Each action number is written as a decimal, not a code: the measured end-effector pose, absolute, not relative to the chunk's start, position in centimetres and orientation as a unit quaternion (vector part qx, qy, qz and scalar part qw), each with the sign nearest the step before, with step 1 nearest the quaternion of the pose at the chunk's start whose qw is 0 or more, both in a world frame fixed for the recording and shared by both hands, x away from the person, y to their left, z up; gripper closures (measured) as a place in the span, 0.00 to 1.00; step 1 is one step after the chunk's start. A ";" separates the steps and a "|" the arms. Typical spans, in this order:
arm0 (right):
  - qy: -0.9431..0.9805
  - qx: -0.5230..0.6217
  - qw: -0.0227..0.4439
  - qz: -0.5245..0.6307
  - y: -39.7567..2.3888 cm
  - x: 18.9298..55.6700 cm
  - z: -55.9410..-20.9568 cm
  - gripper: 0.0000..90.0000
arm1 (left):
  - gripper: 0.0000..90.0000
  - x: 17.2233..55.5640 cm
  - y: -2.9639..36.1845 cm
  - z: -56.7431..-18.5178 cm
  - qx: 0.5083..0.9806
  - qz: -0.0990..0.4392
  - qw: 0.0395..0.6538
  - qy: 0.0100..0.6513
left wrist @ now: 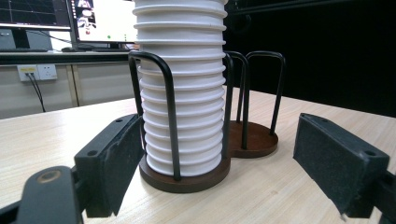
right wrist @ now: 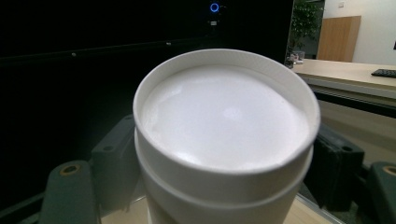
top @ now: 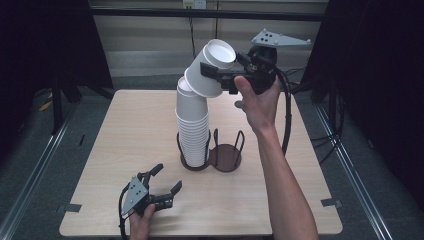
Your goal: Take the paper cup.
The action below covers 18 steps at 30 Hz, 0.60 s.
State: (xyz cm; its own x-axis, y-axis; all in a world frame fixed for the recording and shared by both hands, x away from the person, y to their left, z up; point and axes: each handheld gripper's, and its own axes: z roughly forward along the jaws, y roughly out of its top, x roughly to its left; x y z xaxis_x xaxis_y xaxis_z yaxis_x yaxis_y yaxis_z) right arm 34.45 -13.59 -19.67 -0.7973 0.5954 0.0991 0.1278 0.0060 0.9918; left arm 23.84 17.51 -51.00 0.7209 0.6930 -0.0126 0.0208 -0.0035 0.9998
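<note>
Overhead, tilted cup, base up-right, between fingers.

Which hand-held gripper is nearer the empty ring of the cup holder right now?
Left. The left hand-held gripper sits low on the table, just short of the empty ring; the right hand-held gripper is high above, clamping the tilted cup.

Overhead view; two close jaw-level views

A two-ring cup holder stands near the middle of the table. A stack of cups sits in its left ring; the right ring adjoins it toward the right edge. Above the stack, the right gripper clamps a tilted cup, bottom uppermost. The left gripper rests near the front edge, left of the holder.
</note>
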 end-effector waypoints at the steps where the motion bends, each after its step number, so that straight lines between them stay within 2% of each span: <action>1: 0.685 0.265 0.177 0.655 -13.9 34.2 -19.6 0.26 | 0.17 23.9 17.5 -51.0 0.661 0.261 0.650 0.269; 18: 0.677 0.279 0.174 0.658 -16.4 32.6 -21.0 0.26 | 0.17 23.9 17.6 -51.0 0.661 0.261 0.651 0.268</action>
State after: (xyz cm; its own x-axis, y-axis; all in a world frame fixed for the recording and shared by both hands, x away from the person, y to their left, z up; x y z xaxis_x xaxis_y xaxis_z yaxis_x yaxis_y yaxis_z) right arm 32.61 -16.36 -21.02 -0.7842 0.6064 0.1317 0.1487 -0.0224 0.9886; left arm 23.87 17.56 -50.99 0.7201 0.6939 -0.0039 0.0148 -0.0098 0.9998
